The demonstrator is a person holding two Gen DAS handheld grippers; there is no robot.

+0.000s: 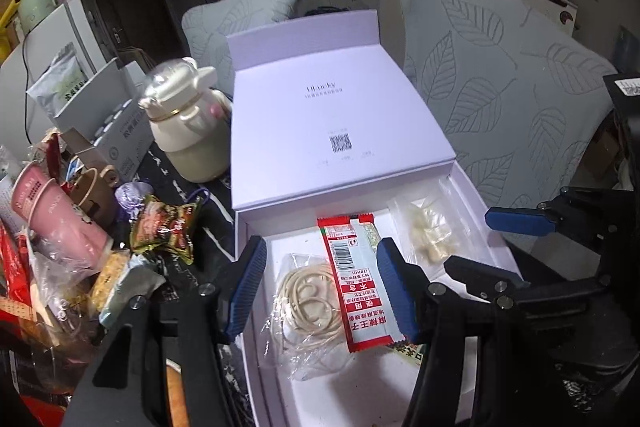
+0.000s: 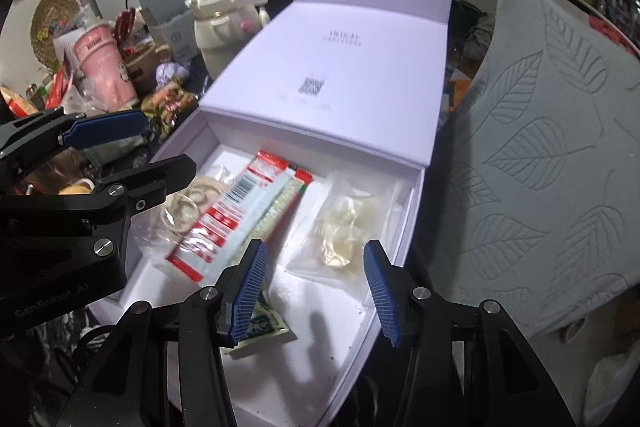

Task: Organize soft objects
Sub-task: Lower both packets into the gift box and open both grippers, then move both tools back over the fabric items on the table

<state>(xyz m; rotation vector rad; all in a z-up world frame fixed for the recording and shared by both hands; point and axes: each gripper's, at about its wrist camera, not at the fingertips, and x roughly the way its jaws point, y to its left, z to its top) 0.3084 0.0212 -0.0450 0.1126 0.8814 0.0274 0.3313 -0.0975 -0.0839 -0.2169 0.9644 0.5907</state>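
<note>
The white box (image 1: 460, 171) lies open, its lid folded back, and the soft things rest on its floor. A red-and-white snack packet (image 1: 356, 283) lies slantwise across a clear bag of rubber bands (image 1: 308, 303), with a green-printed packet (image 2: 264, 323) partly under it; a clear bag of pale lumps (image 1: 428, 231) sits apart toward the right wall. The left gripper (image 1: 322, 287) hangs over the bands and the red packet, fingers apart and pressing on nothing. The right gripper (image 2: 314, 291) hovers over bare box floor beside the lumps, fingers likewise apart and empty. All these packets look light, limp and slippery, so a pinch at a sealed edge or a bunched fold would probably hold better than the slack middle. More wrapped snacks (image 1: 166, 231) wait on the crowded tabletop (image 1: 212, 195) outside the box.
</note>
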